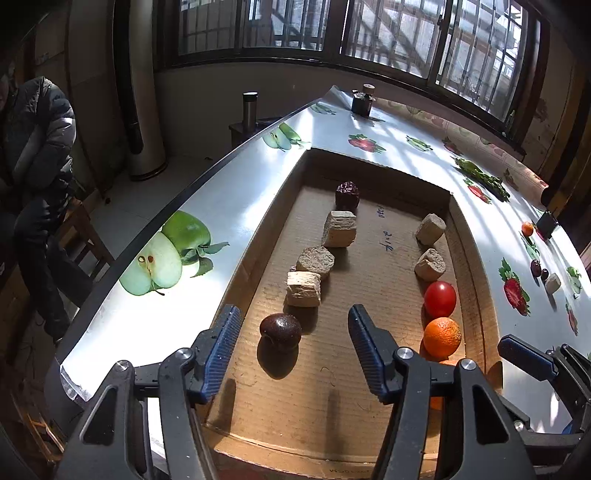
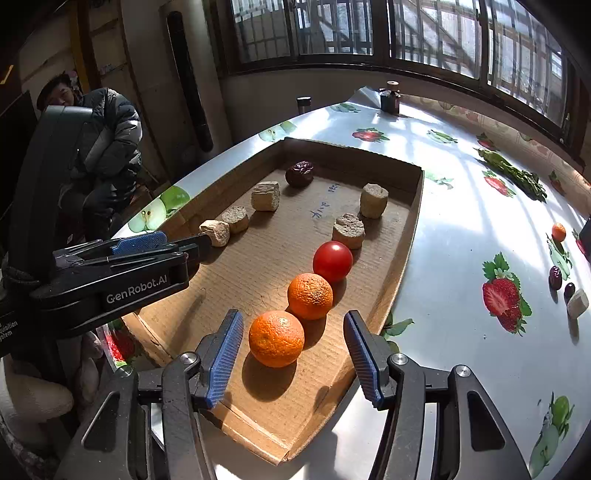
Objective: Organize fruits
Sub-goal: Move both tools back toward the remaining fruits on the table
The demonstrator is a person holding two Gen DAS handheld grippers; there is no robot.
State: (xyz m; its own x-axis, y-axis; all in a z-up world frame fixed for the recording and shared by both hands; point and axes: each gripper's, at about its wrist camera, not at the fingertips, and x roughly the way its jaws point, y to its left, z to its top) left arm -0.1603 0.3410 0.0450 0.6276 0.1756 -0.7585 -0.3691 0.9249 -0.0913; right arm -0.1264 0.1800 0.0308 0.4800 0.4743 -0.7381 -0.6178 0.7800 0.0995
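Both claws spread, nothing pinched. Left claw [image 1: 293, 345] straddles dark plum [image 1: 280, 331] at near end of left row in cardboard tray [image 1: 258, 243]. Right claw [image 2: 293, 350] flanks near orange [image 2: 276, 338], untouched, right row. Tray on tabletop [image 2: 454, 236].

Sunlight through barred windows [image 1: 369, 33] stripes the fruit-print table [image 2: 461, 229]; a wooden chair [image 1: 79, 229] stands at left.

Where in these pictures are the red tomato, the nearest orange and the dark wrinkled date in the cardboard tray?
red tomato [image 2: 332, 261], right wrist view, centre of its skin.
nearest orange [image 2: 276, 338], right wrist view, middle of its peel.
dark wrinkled date [image 1: 347, 195], left wrist view, middle of its body.
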